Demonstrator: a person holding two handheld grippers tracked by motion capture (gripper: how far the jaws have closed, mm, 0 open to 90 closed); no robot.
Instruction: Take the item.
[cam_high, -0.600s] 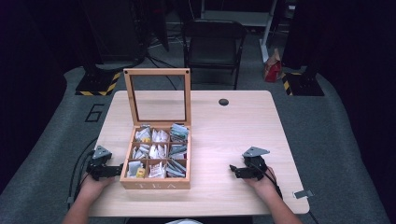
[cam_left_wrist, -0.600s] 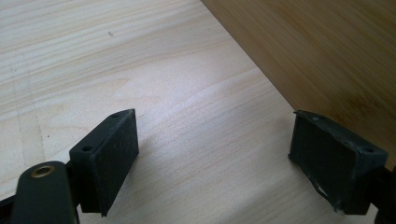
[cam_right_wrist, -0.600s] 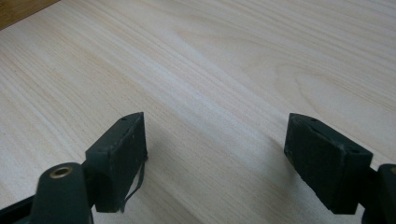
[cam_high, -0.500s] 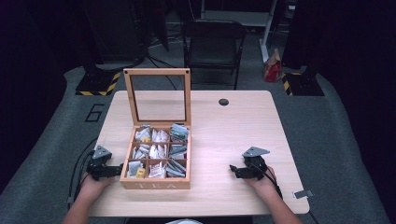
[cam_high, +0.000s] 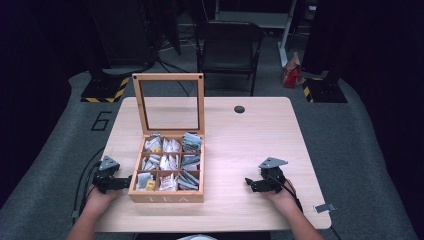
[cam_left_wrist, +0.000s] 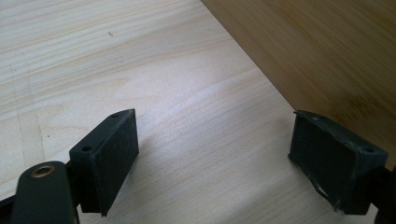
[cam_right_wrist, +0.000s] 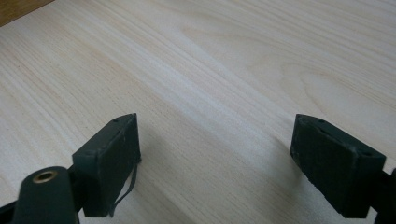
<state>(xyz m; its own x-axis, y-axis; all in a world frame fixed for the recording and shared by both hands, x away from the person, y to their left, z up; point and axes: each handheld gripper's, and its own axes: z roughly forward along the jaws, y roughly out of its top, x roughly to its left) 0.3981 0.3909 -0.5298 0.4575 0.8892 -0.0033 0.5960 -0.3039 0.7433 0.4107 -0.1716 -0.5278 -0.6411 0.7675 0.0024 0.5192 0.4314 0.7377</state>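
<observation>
At the near edge of the table (cam_high: 240, 150) both claws rest low with their jaws spread apart and nothing between them. The left claw (cam_high: 120, 182) sits just beside the left wall of the wooden tea box (cam_high: 167, 197); the right claw (cam_high: 255, 184) lies well apart from it on bare wood. The box's compartments hold tea bags (cam_high: 170, 162), and behind them its glass lid (cam_high: 169, 102) stands upright

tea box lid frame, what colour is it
Light brown wood, framing a clear pane; the lid shows best in the high view.
</observation>
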